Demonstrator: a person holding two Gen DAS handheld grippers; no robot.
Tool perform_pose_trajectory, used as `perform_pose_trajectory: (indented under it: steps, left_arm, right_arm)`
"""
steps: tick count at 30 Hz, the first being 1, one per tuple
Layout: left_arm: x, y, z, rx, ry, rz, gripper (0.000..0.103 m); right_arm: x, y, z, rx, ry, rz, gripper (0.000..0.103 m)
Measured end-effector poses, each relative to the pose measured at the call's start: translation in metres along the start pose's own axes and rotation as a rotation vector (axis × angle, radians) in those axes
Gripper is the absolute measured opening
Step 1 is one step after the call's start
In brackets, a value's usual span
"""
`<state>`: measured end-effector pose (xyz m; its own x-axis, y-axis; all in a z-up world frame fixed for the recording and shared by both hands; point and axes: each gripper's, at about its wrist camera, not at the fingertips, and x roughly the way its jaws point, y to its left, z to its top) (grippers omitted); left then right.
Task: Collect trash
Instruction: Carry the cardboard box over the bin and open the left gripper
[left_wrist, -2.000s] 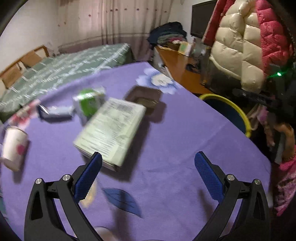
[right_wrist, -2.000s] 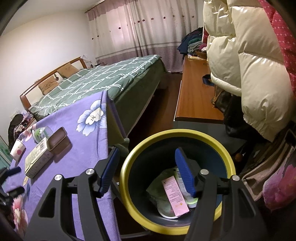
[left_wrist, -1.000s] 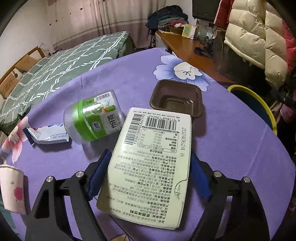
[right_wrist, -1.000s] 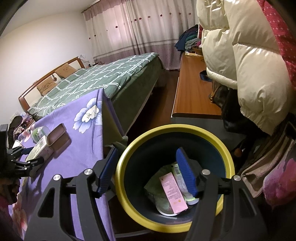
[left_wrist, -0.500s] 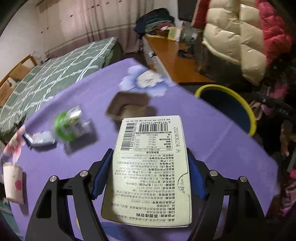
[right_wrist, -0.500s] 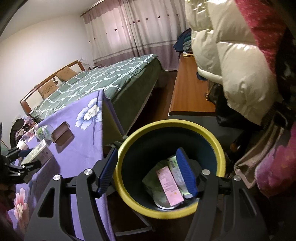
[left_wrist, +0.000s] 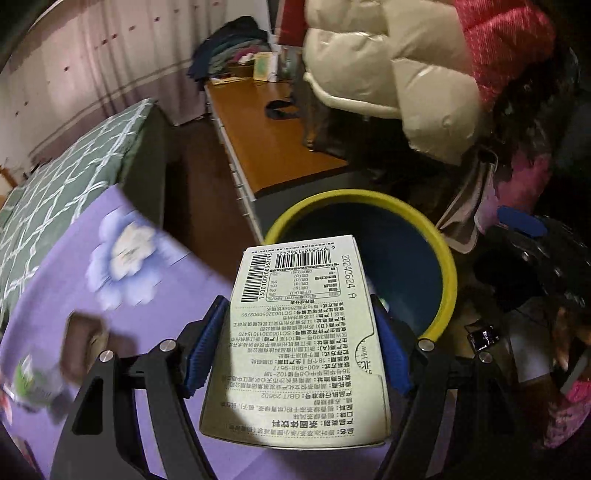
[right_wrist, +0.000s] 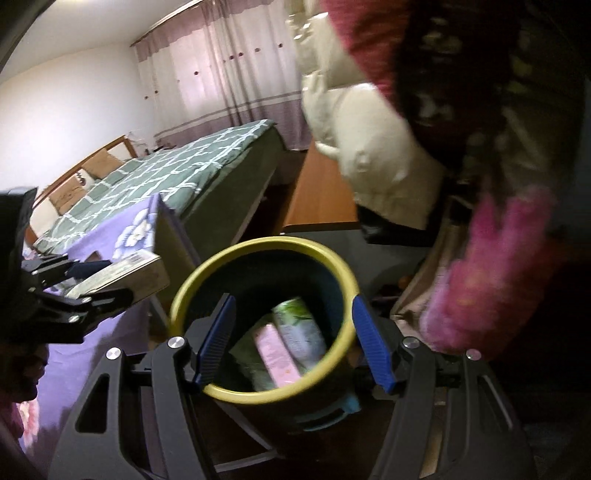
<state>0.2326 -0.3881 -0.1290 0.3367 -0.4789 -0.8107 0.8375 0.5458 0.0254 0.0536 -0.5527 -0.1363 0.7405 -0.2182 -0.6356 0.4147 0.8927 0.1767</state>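
My left gripper (left_wrist: 295, 347) is shut on a pale green carton box (left_wrist: 303, 332) printed with barcodes, held in the air beside the yellow-rimmed blue trash bin (left_wrist: 439, 258). In the right wrist view the box (right_wrist: 125, 275) hangs just left of the bin (right_wrist: 266, 251). My right gripper (right_wrist: 291, 339) holds the bin's near side between its fingers. Inside the bin lie a pink packet (right_wrist: 277, 354) and a green wrapper (right_wrist: 299, 325).
A purple floral tablecloth (left_wrist: 74, 288) covers the table, with a brown tray (left_wrist: 83, 332) and a green-labelled jar (left_wrist: 33, 376) on it. A green checked bed (right_wrist: 177, 173), a wooden desk (left_wrist: 266, 147) and hanging puffy jackets (left_wrist: 391, 74) surround the bin.
My left gripper closed on the box, lifted it off the table and swung it right to the bin. My right gripper tilted and moved closer to the bin.
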Motion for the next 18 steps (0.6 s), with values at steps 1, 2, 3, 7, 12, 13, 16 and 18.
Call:
perform_pose_trajectory:
  steps: [1, 2, 3, 7, 12, 13, 16, 18]
  left_arm:
    - [0.005, -0.006, 0.005, 0.007, 0.002, -0.006, 0.074]
    - [0.014, -0.014, 0.012, 0.015, 0.008, -0.014, 0.074]
    - [0.02, -0.018, 0.015, 0.019, 0.012, -0.017, 0.074]
    - [0.043, -0.037, 0.033, 0.033, 0.019, -0.015, 0.075]
    - [0.038, -0.039, 0.038, 0.011, -0.048, 0.044, 0.095]
    - [0.033, -0.036, 0.035, -0.002, -0.056, 0.043, 0.095]
    - [0.007, -0.023, 0.018, -0.043, -0.098, 0.063, 0.095]
    - [-0.014, -0.01, -0.001, -0.072, -0.126, 0.089, 0.095]
  right_arm:
    - [-0.002, -0.005, 0.0, 0.005, -0.001, -0.007, 0.062]
    - [-0.003, -0.009, -0.001, 0.008, -0.003, -0.014, 0.062]
    - [-0.005, -0.011, -0.001, 0.012, -0.006, -0.02, 0.062]
    - [-0.008, -0.022, -0.002, 0.028, -0.015, -0.031, 0.062]
    - [-0.005, -0.023, -0.002, 0.036, -0.011, -0.016, 0.062]
    - [-0.003, -0.02, -0.002, 0.033, -0.009, -0.012, 0.062]
    - [0.002, -0.01, -0.001, 0.021, 0.004, 0.014, 0.062]
    - [0.006, -0.001, -0.001, 0.011, 0.012, 0.032, 0.062]
